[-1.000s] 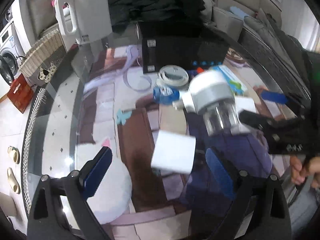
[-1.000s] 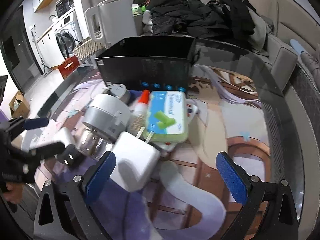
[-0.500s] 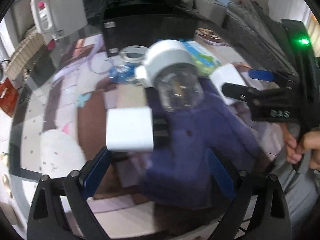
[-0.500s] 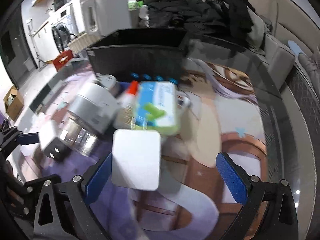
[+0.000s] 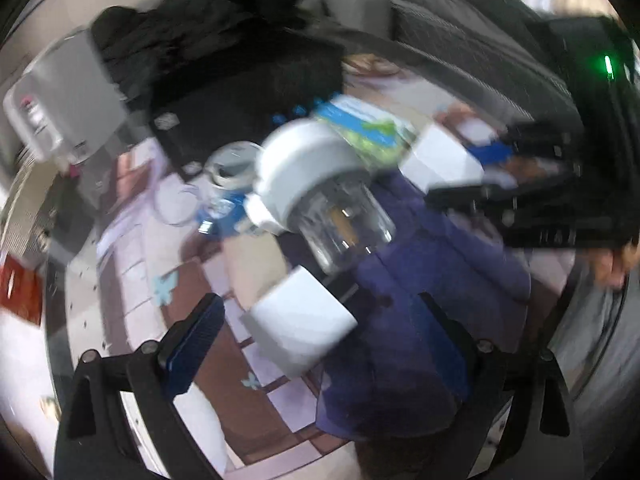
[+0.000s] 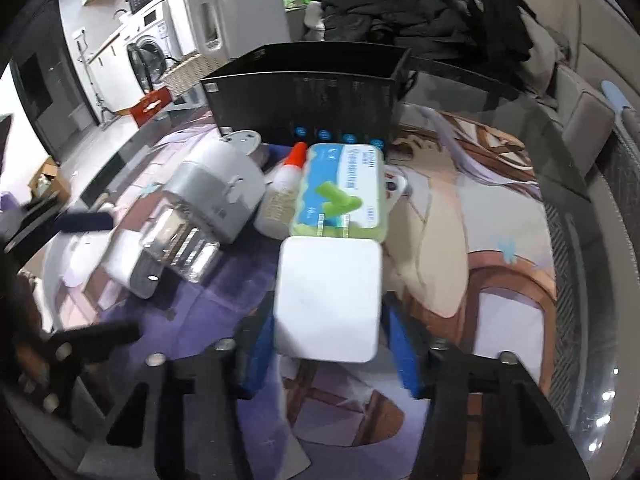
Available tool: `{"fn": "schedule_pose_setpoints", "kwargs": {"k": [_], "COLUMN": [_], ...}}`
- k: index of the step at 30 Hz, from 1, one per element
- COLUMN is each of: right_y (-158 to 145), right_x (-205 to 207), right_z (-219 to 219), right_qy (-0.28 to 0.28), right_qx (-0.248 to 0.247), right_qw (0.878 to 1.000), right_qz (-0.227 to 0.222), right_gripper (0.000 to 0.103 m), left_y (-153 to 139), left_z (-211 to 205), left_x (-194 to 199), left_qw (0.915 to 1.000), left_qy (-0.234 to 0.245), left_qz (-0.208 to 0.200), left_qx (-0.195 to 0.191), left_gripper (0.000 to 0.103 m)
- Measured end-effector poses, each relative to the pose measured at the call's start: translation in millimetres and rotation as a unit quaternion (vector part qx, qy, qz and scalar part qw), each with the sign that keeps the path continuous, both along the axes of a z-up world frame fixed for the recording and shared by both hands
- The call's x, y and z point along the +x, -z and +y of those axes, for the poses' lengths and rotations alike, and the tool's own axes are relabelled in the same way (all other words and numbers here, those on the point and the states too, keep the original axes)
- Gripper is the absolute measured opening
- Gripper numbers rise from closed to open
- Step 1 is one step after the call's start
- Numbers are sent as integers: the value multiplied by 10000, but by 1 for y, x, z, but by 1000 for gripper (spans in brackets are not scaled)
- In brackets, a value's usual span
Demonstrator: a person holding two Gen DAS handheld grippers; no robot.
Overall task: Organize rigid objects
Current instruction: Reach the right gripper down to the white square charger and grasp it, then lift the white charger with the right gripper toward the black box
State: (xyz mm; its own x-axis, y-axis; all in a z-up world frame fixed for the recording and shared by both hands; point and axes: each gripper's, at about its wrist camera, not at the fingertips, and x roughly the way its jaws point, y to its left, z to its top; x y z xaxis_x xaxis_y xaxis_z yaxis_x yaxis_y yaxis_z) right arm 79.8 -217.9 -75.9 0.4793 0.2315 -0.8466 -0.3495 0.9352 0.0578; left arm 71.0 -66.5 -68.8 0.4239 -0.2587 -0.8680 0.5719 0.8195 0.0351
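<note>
I've got the right gripper [image 6: 326, 354] clamped on the white box [image 6: 329, 298], low over the table [image 6: 512, 320] just before the black bin [image 6: 308, 96]; left gripper [image 5: 320, 344] wide open over a smaller white block [image 5: 300, 330]. Next: lift, carry into the bin

Little can be read here. The green-and-blue packet [image 6: 340, 192], lying at twelve o'clock from the white block, carries a line of white printing along its blue band, too small and blurred to make out. The black box [image 6: 304, 100] behind it bears small white labels at its corners, also illegible.
</note>
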Motion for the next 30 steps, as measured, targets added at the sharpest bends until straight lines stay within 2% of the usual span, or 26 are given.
{"fn": "schedule_pose_setpoints", "kwargs": {"k": [2, 4, 7, 11, 15, 18, 20, 22, 27, 30], "right_y": [1, 0, 0, 0, 0, -1, -1, 0, 0, 0], "right_x": [-1, -1, -2, -4, -8, -11, -12, -12, -12, -11], "right_z": [-2, -5, -5, 0, 5, 9, 10, 9, 9, 7], "right_qy": [-28, -31, -47, -113, -164, -254, -259, -272, -252, -261], "right_qx": [37, 53, 93, 109, 86, 139, 160, 149, 144, 153], "right_qw": [10000, 10000, 9999, 9998, 9998, 9994, 9994, 9994, 9994, 9994], "right_qz": [11, 25, 61, 87, 120, 181, 187, 180, 175, 186], "right_gripper": [47, 47, 47, 47, 47, 47, 47, 47, 48, 47], "left_y": [4, 6, 5, 4, 4, 5, 5, 5, 6, 7], "left_z": [0, 2, 5, 5, 2, -2, -3, -2, 11, 13], "left_x": [0, 2, -1, -12, -21, -22, -19, -11, 3, 0], "left_qw": [9999, 9999, 9995, 9993, 9989, 9994, 9997, 9999, 9986, 9982], "left_qy": [90, 31, 4, -211, -158, -15, 38, -81, -512, -498], "left_qz": [62, 126, 249, 257, 346, 272, 216, 110, 82, 261], "left_qx": [35, -32, -188, -190, -289, -214, -136, -53, -96, -209], "left_gripper": [92, 74, 58, 58, 60, 60, 64, 65, 63, 58]}}
